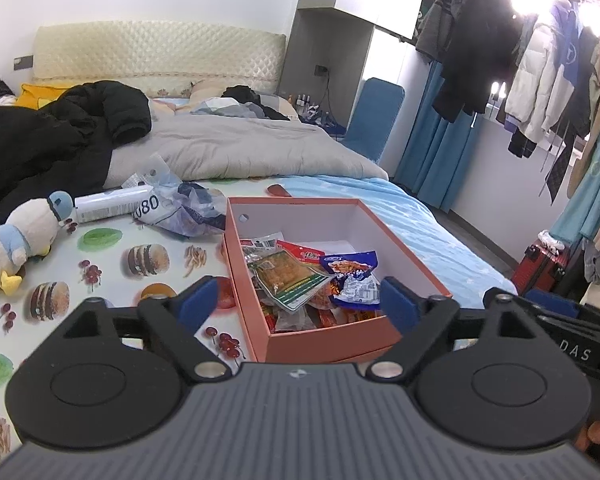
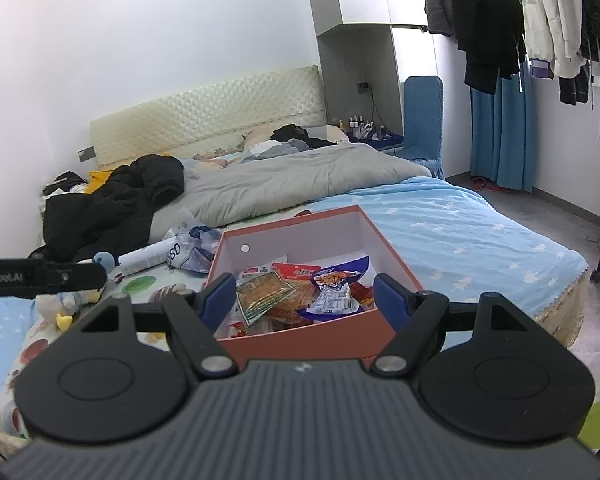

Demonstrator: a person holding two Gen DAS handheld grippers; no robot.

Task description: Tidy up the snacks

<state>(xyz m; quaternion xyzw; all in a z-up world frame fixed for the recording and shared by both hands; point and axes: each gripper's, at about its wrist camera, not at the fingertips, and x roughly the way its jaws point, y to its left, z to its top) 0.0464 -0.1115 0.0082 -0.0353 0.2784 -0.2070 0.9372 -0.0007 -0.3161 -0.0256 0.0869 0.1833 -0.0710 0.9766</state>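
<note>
both tongs released and empty: left tongs (image 1: 298,300), right tongs (image 2: 304,298). orange box (image 1: 404,256) of snack packets (image 1: 296,280) lies straight ahead of both, just beyond the tips.

Few markings are being shown legibly. The figures "080" are being displayed in dark print on a crumpled plastic bag (image 1: 160,204) lying on the bed beside a white tube (image 1: 112,203); in the right wrist view only "80" is being made out on it, mirrored by the fold. The letters "DAS" are being shown in grey on a black strap (image 1: 576,354) at the right edge of the left wrist view. Print on the snack packets (image 1: 300,280) in the box (image 1: 340,338) is being left too small to read.
</note>
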